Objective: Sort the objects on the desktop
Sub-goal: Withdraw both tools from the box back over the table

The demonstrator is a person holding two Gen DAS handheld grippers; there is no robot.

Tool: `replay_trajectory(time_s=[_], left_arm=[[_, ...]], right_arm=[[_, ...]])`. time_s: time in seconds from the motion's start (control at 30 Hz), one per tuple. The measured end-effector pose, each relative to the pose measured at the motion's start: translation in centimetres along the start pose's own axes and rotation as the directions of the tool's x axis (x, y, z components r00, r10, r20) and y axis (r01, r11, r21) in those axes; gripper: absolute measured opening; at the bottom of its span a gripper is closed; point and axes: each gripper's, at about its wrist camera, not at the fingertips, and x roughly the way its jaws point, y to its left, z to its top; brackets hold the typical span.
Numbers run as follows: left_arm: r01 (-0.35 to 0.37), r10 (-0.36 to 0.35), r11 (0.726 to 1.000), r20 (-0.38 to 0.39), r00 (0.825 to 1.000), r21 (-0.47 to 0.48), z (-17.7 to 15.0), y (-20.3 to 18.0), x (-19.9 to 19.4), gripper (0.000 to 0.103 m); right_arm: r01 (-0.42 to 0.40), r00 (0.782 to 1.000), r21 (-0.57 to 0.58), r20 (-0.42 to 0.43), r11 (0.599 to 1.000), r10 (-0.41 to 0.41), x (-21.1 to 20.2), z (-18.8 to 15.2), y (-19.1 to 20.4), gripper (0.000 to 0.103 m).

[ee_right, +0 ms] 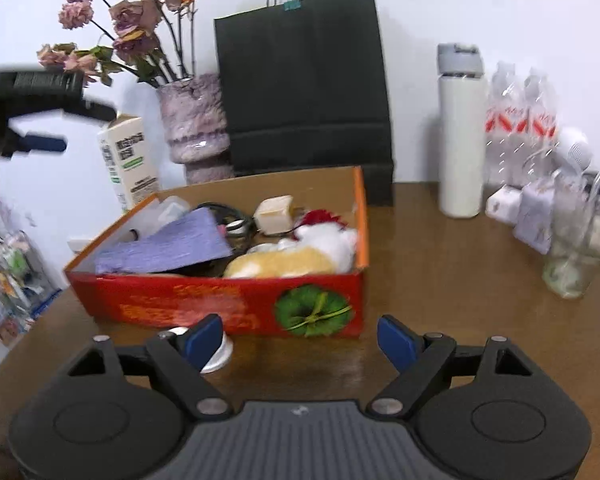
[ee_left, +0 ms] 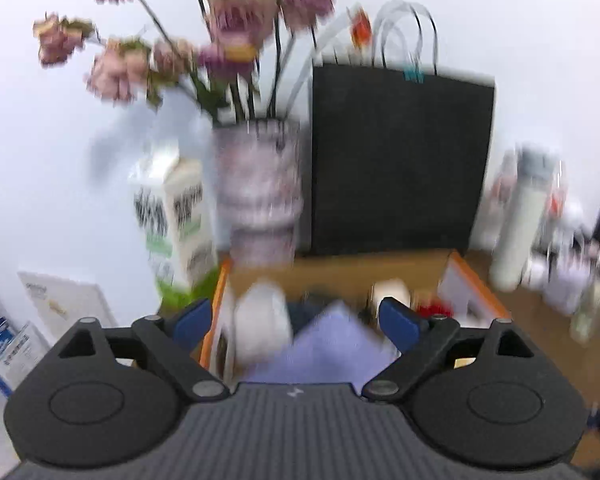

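Observation:
A red cardboard box (ee_right: 204, 300) with an orange rim stands on the brown table. It holds a purple booklet (ee_right: 172, 244), a white charger (ee_right: 274, 214), black cables, and a yellow and white plush toy (ee_right: 300, 256). My right gripper (ee_right: 300, 340) is open and empty, low over the table just in front of the box. A small white cap (ee_right: 220, 356) lies beside its left finger. My left gripper (ee_left: 296, 320) is open and empty above the box; its view is blurred and shows the booklet (ee_left: 332, 344) and a white object (ee_left: 262, 328) below. The left gripper also shows in the right wrist view (ee_right: 40, 120), above the box's left end.
Behind the box stand a vase of dried roses (ee_right: 192, 120), a milk carton (ee_right: 130, 160) and a black paper bag (ee_right: 304, 92). To the right are a white bottle (ee_right: 460, 136), packed water bottles (ee_right: 520, 120), small boxes and a glass jar (ee_right: 572, 248).

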Motion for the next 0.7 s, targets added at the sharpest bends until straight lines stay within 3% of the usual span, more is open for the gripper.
replay_trajectory(time_s=[0.17,0.3,0.5,0.7], left_arm=[[-0.005,0.012,0.998,-0.106,0.994,0.068,-7.1,-0.2,-0.8,0.093],[0.023,-0.02,1.0,-0.133,0.991,0.02,-10.8,0.2,-2.2,0.093],[0.123,-0.116,0.99,-0.095,0.989,0.072,-14.0,-0.6,-2.8,0.093],[0.133,-0.132,0.989,-0.027,0.991,0.058,-14.5,0.0,-2.3,0.093]], right_arm=[[-0.003,1.0,-0.056,-0.021,0.998,0.002,0.8,-2.4,1.6,0.084],[-0.014,0.999,-0.076,-0.054,0.997,0.01,0.7,-4.2,2.2,0.084],[-0.042,0.997,-0.142,-0.068,0.989,0.032,0.3,-5.7,3.5,0.082],[-0.072,0.997,-0.198,-0.049,0.978,0.063,3.2,-2.9,5.3,0.071]])
